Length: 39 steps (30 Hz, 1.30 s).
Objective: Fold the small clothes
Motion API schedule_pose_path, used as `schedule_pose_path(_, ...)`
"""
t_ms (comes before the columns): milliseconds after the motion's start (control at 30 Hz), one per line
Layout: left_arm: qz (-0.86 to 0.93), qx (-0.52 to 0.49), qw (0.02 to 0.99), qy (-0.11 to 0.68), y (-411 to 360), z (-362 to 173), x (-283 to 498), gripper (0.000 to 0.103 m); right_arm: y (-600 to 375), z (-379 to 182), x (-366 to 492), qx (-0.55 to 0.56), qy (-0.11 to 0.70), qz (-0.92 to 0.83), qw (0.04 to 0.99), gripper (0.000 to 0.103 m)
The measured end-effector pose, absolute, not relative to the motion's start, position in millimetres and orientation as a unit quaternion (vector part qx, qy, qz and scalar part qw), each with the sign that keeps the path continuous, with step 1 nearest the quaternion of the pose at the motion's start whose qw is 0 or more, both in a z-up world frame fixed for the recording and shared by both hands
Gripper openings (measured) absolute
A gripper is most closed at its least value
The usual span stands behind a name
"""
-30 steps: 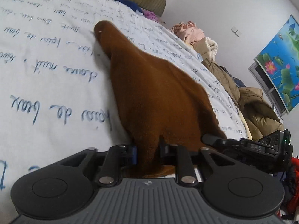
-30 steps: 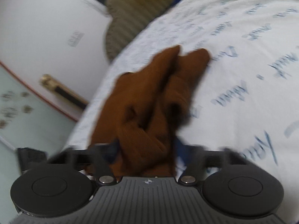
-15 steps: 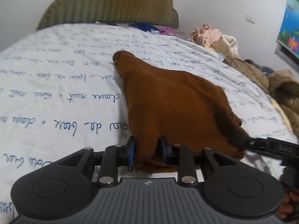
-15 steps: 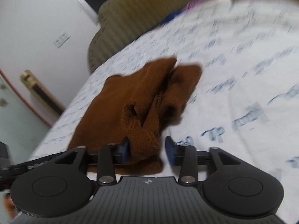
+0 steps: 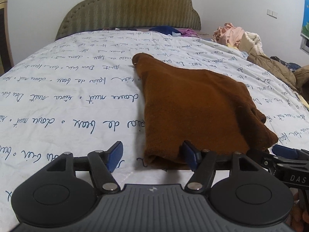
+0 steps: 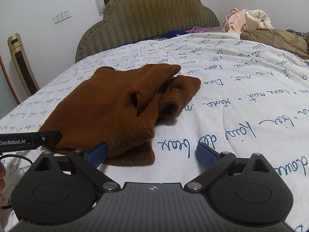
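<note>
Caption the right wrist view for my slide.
Right hand-held gripper opening beside a brown garment lying on the bed.

bed: white quilt (image 5: 67,89) with blue script | headboard (image 5: 131,7): olive, scalloped | walls: plain white, wall sockets (image 6: 62,16) | clothes pile (image 6: 249,20) far corner

Both views are evenly and softly lit, rather dim and warm, with no glare. Shadows are faint: a soft one lies on the bed cover (image 5: 58,104) just under the brown garment (image 5: 193,106) ahead of the left claw (image 5: 152,153). Both pictures are sharp, without motion blur. Fisheye distortion bends the headboard (image 6: 150,17) and walls, and the corners go black.
</note>
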<state>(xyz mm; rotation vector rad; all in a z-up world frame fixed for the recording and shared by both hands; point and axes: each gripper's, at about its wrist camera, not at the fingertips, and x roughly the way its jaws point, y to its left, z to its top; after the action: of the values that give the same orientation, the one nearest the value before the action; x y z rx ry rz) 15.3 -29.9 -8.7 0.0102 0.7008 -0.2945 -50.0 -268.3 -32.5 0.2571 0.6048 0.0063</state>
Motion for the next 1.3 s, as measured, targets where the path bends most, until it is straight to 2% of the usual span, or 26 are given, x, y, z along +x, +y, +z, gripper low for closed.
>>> schedule_pose_path(200, -0.136, 0.015, 0.933, 0.333, -31, -10, 11, 0.072, -256, -29, -56, 0.104, 0.297, -0.006, 0.949, 0.1)
schedule_pose_path(300, -0.13, 0.021, 0.938, 0.321, -32, -11, 9, 0.078, -248, -25, -59, 0.09, 0.29, -0.006, 0.953, 0.102)
schedule_pose_path(633, -0.126, 0.025, 0.947, 0.295, -22, -27, -11, 0.085, -226, -33, -58, 0.03, 0.289, -0.027, 0.956, 0.103)
schedule_pose_path(1300, -0.1, 0.056, 0.947, 0.299, -30, -36, -18, 0.09, -234, -38, -63, 0.061, 0.291, -0.029, 0.954, 0.103)
